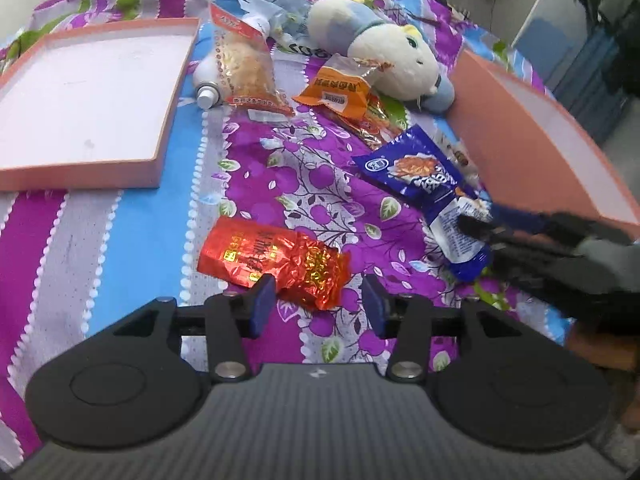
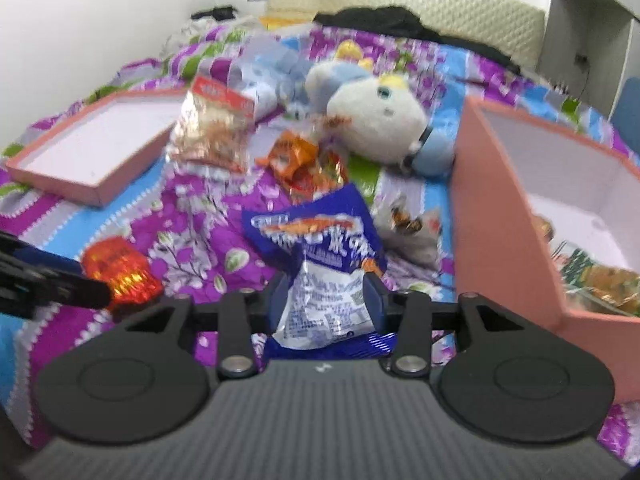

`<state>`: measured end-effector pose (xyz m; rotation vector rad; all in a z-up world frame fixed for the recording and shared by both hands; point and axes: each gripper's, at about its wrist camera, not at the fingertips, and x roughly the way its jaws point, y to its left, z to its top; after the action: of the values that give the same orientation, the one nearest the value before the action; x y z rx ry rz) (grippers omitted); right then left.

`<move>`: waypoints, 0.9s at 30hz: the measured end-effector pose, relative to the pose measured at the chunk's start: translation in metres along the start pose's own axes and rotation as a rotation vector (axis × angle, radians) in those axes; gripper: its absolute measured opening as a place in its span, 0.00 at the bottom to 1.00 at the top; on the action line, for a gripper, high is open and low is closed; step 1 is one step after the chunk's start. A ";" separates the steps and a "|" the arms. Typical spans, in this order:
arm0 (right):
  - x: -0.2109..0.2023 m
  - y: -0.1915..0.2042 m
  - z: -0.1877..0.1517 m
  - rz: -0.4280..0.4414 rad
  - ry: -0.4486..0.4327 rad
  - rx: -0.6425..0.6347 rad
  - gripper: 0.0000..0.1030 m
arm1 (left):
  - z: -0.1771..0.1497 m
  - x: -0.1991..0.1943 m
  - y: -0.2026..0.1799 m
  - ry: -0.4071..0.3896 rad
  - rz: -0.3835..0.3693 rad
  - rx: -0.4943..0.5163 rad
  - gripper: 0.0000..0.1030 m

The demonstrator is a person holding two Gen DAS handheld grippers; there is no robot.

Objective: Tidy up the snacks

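A: Where do the left tongs [image 1: 318, 300] stand?

B: Low over the near part of the bed [image 1: 132, 232], jaws partly apart. The red foil packet [image 1: 276, 262] lies on the cover with its near corner reaching in between the blue pads [image 1: 262, 304]. The left pad sits right at the foil's edge, the right pad stands clear of it, so nothing is gripped.

A: And the right tongs [image 2: 328, 300]?

B: Also partly apart. The blue snack packet [image 2: 320, 240] lies between the pads, its white printed end nearest the camera. I cannot tell for certain whether the pads press on it; the sides of the bag look close to both, but the picture is blurred.

A: Where are the rest of the snacks?

B: Toward the middle of the bed: an orange packet [image 1: 334, 88] with a second shiny orange wrapper just under it, and a clear bag with a red top [image 1: 248, 72] lying across a white bottle [image 1: 206, 88]. A plush toy [image 1: 384, 52] lies behind them, toward the headboard end.

A: The boxes?

B: A shallow pink lid [image 1: 88, 92] sits open toward the left edge of the bed. A deeper pink box [image 2: 504, 216] stands near the right edge, with a few packets [image 2: 600, 280] already inside.
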<state>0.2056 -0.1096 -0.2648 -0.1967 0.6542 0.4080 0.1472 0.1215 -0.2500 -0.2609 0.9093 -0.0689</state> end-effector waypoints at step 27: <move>-0.057 0.018 -0.027 0.060 0.068 0.009 0.25 | 0.000 0.042 -0.026 0.019 0.119 0.278 0.63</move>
<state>0.1419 -0.1194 -0.2508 -0.1829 0.7305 0.4574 0.1743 0.0890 -0.2764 0.0520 0.9203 -0.0870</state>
